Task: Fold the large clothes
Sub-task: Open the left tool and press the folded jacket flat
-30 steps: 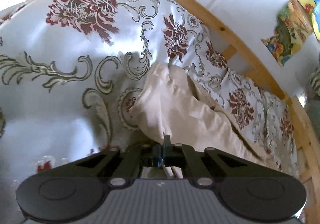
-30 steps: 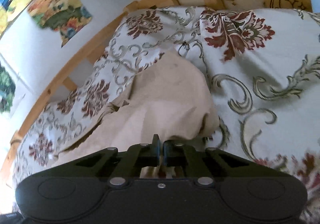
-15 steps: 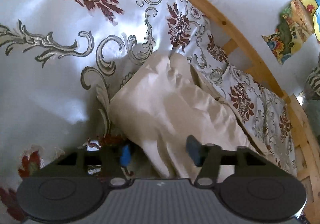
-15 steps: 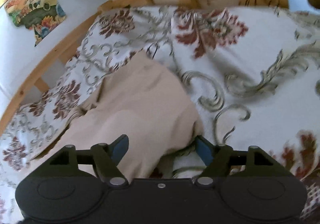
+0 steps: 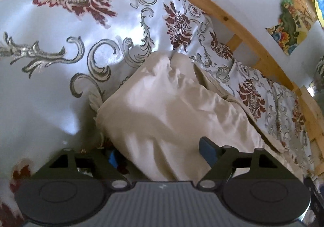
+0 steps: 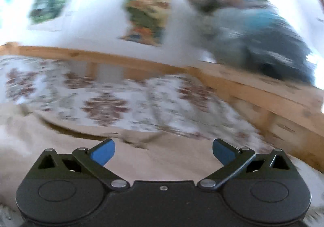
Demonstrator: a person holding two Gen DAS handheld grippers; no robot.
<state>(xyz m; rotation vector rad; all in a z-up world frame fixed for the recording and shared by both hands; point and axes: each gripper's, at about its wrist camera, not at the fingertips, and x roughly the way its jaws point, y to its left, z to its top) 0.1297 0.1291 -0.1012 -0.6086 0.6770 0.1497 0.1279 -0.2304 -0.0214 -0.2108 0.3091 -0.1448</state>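
In the left wrist view, a beige garment (image 5: pixel 172 109) is seen lying folded in a thick, rumpled bundle on a bed covered by a pale bedspread (image 5: pixel 50 89) printed with dark red flowers and grey scrolls. The near end of the bundle is bracketed by the left tongs (image 5: pixel 160 155), whose blue pads are spread to either side of the cloth and are opening; the left pad is partly hidden behind the fabric edge and the right pad (image 5: pixel 207 151) is shown above the cloth, with no grip pressed on it. A wooden bed frame (image 5: pixel 232 24) is seen running along the far side of the bed, against a white wall on which colourful pictures (image 5: pixel 293 20) are fixed.

In the right wrist view, which is heavily blurred, the right tongs (image 6: pixel 163 154) are shown with the jaws wide apart and opening, and nothing is clamped between the blue pads. The beige garment (image 6: pixel 60 146) is seen below and ahead of the tongs, spread across the lower left of the frame on the patterned bedspread (image 6: pixel 121 101). The wooden frame (image 6: pixel 253 89) is seen beyond, with a dark blue-grey heap (image 6: pixel 263 40) resting on its far rail; what the heap is cannot be told. Pictures on the wall (image 6: pixel 145 14) are smeared by the blur.
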